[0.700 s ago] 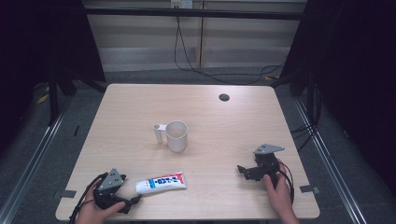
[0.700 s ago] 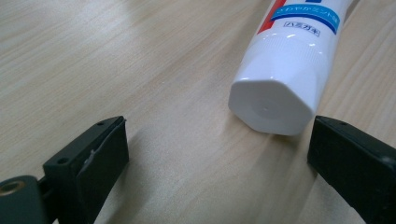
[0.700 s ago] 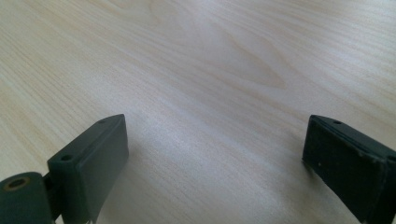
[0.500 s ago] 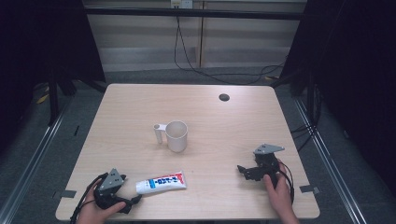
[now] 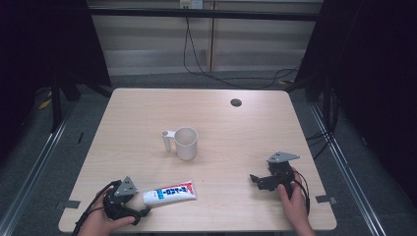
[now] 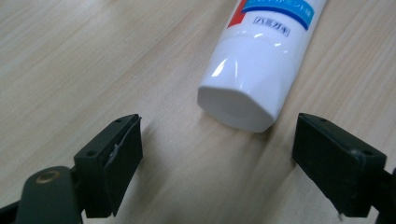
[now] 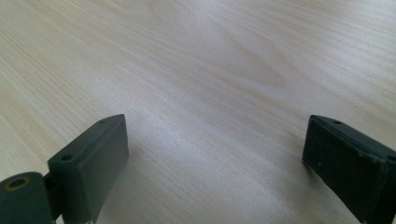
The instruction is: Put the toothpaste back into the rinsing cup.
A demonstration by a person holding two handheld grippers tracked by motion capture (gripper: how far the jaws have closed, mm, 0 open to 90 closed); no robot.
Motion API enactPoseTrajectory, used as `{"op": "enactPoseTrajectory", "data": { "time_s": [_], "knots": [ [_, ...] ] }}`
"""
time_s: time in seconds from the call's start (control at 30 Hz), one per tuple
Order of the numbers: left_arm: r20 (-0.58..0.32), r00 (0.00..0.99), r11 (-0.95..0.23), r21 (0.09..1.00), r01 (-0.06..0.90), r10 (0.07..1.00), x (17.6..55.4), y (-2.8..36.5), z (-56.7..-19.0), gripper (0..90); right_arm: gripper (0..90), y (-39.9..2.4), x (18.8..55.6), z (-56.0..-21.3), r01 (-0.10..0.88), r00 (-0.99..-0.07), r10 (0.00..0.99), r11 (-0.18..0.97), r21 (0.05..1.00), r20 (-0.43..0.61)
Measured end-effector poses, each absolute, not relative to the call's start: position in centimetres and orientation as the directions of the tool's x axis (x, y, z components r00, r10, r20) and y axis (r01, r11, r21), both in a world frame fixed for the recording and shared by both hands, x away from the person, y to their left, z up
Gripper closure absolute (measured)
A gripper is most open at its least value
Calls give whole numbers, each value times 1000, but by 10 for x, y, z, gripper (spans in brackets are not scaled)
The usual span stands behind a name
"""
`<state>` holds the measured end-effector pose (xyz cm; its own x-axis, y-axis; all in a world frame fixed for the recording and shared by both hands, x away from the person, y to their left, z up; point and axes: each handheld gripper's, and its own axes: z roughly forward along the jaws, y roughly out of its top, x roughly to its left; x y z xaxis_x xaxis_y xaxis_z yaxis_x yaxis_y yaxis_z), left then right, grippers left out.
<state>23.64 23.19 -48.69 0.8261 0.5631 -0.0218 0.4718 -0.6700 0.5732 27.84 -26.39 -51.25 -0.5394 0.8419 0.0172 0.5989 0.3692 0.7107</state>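
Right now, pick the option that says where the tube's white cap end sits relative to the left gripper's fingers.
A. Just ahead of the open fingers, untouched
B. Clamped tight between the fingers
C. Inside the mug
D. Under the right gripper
A: in the left gripper view the tube lies on the table with its cap just beyond the left gripper, whose fingers stand wide apart, clear of it.

The white tube [image 6: 252,70] bears boxed Japanese characters, too blurred to read.
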Motion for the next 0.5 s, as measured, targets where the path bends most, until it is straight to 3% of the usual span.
{"op": "enactPoseTrajectory", "data": {
  "time_s": [0.5],
  "knots": [
    [5, 881, -770, 489, 410, 472, 249, 215, -460, 197, 63, -264, 278, -512, 598, -539, 842, 371, 710, 15]
  ]
}}
